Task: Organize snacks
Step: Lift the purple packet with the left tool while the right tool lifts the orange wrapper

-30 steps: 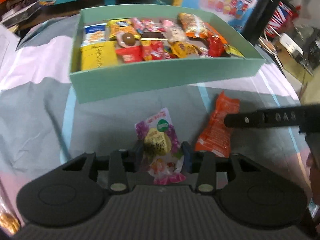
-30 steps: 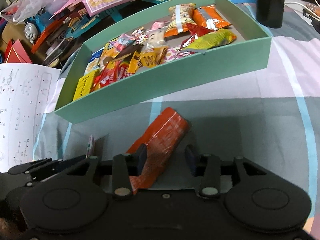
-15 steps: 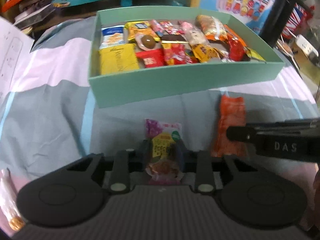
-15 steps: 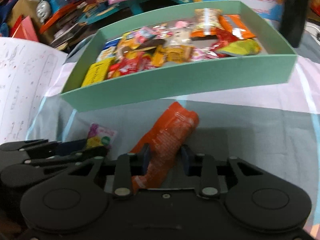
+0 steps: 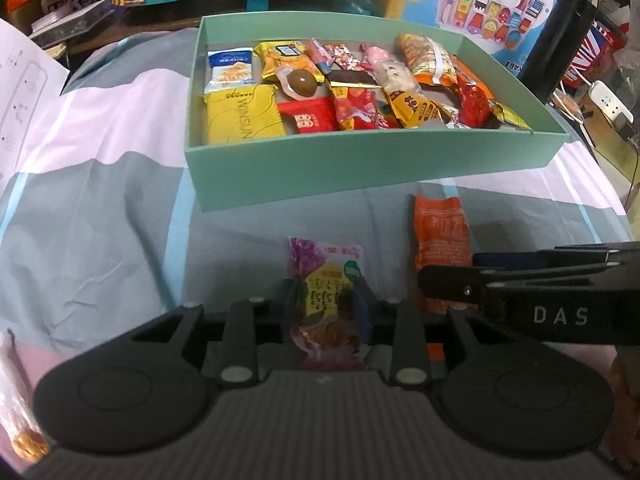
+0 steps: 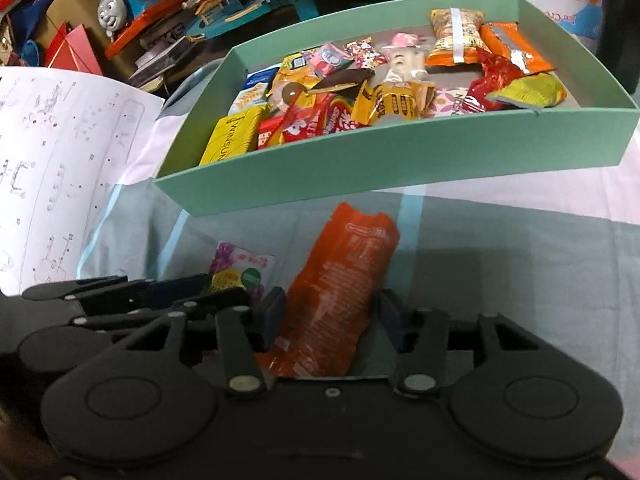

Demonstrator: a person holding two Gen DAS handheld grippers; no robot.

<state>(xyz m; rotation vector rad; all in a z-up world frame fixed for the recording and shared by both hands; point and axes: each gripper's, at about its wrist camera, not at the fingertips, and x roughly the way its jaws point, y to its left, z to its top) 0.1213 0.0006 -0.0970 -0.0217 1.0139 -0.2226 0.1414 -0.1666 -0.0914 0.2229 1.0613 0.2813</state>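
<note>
A mint-green box (image 5: 360, 168) full of several snack packets stands ahead on the cloth; it also shows in the right wrist view (image 6: 400, 160). My left gripper (image 5: 326, 304) is shut on a purple and yellow snack packet (image 5: 326, 276), held in front of the box. My right gripper (image 6: 330, 316) is shut on an orange snack packet (image 6: 344, 280). The orange packet (image 5: 440, 236) and the right gripper's fingers (image 5: 520, 284) show to the right in the left wrist view. The purple packet (image 6: 240, 268) shows at left in the right wrist view.
Grey, pink and white cloth (image 5: 100, 220) covers the table. An open white booklet (image 6: 48, 168) lies left. Toys and colourful boxes (image 6: 160, 20) crowd the back. A black cylinder (image 5: 556, 40) stands at the box's far right. A wrapped snack (image 5: 20, 420) lies at near left.
Both grippers have closed on their packets and lifted them slightly, coming closer side by side. The view has shifted so the box sits more to the right.
</note>
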